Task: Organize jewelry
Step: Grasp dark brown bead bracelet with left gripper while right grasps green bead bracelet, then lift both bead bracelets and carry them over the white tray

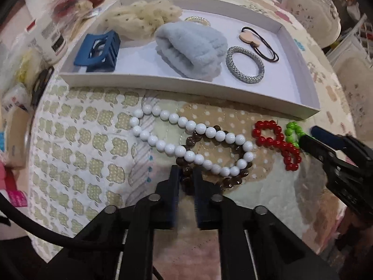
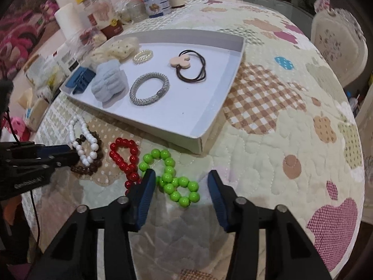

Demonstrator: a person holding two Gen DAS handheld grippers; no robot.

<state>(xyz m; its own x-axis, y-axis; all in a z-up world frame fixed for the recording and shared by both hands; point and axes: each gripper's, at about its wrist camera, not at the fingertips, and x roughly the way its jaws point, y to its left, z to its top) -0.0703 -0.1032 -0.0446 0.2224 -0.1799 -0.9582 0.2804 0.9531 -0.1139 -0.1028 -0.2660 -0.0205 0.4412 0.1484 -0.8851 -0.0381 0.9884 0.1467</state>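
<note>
Four bead bracelets lie on the quilted cloth in front of a white tray (image 1: 163, 82) (image 2: 163, 131): white (image 1: 191, 126) (image 2: 80, 150), brown (image 1: 229, 182) (image 2: 93, 166), red (image 1: 289, 154) (image 2: 131, 163) and green (image 1: 292, 130) (image 2: 170, 179). My left gripper (image 1: 186, 172) (image 2: 70, 153) points down and is shut on the near part of the brown bracelet, with the white one lying across it. My right gripper (image 2: 181, 178) (image 1: 309, 136) straddles the green bracelet. Its jaws are open, the left pad close beside the beads and the right pad apart from them.
The tray holds a blue claw clip (image 1: 98, 51), a pale blue fluffy scrunchie (image 1: 193, 49), a cream scrunchie (image 1: 142, 16), a silver braided ring (image 1: 244, 64) and a dark hair tie (image 1: 265, 46). Jars and bottles (image 2: 100, 9) crowd the back left. Chairs (image 2: 338, 39) stand beyond the table's right edge.
</note>
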